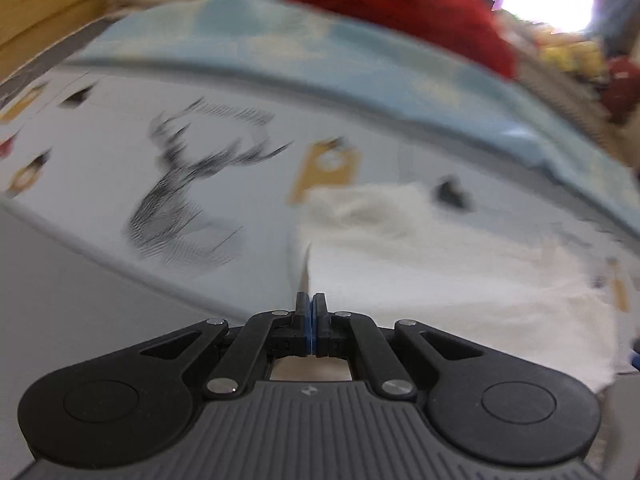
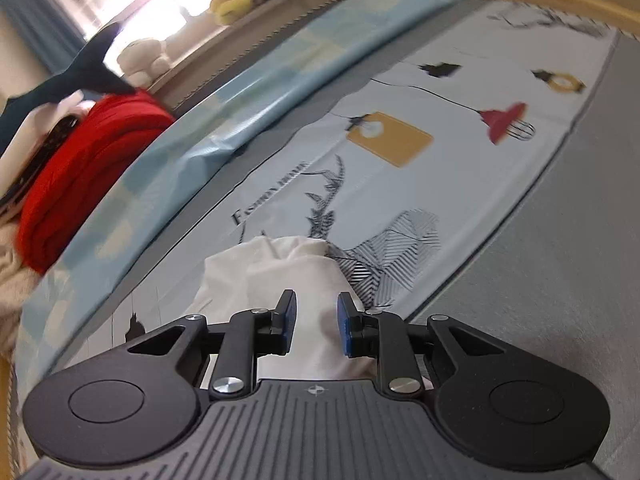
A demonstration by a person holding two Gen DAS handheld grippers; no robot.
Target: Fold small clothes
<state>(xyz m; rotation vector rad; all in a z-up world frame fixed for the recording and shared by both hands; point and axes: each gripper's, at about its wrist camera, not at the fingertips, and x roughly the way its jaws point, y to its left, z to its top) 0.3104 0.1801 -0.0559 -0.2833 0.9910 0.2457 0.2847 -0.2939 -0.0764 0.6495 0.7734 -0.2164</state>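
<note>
Left wrist view shows the left gripper (image 1: 311,312) clenched, its blue pads pressed together with no gap. A thin edge of cloth seems to run up from the fingertips, so it may be pinching a hem of the white garment (image 1: 440,264), but the blur hides whether fabric is really caught there. The garment spreads ahead and to the right of this gripper on a printed bedsheet (image 1: 120,140) with a deer drawing and a yellow tag motif.

In the right wrist view, the right gripper (image 2: 316,320) stands partly parted, its two blue pads apart with the white garment lying between and beneath them. The pads do not look to be pressing on the cloth, so I read it as released and hovering over the fabric. The garment bunches into a rumpled ridge just beyond these fingertips. Far off to the left lies a red folded cloth (image 2: 92,168) with other fabric beside it, past a light blue quilt (image 2: 240,92).

As a judgement, the fold is at an early stage. The garment is still loose and creased, with no neat straight edges or stacked layers showing. One side looks gathered for lifting while the other end is not yet gripped. What remains is to secure both corners, carry one edge over the other, and flatten the result.
</note>
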